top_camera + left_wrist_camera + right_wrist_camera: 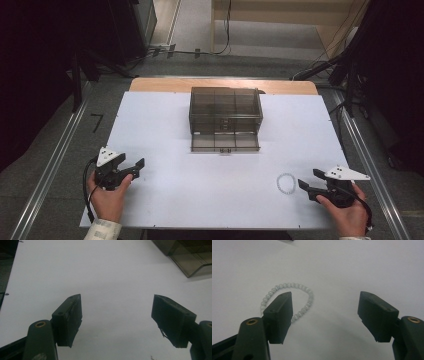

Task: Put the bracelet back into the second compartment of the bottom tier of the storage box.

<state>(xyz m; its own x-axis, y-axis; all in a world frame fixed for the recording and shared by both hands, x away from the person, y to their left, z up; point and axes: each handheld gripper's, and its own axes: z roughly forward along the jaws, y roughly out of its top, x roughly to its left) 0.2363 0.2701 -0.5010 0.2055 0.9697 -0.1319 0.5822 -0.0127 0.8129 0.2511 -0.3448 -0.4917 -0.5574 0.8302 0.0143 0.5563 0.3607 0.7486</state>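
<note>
Centrally, a white table (220, 190) carries a smoky translucent drawer box (225, 111) toward its far edge, the bottom drawer (225, 142) pulled out toward the person. Nearer the person than the box and off to its left, the left gripper (131, 166) rests low over the table in a hand (107, 197), jaws spread wide with nothing between them; its own view has bare white surface between the jaws and a corner of the box at upper right. On the box's other side, equally near the person, the right gripper (310, 179) is also wide open and empty. A small bracelet of pale beads (286, 183) lies flat just beside its jaw tips, partly behind one jaw in the right gripper view (287, 298).
</note>
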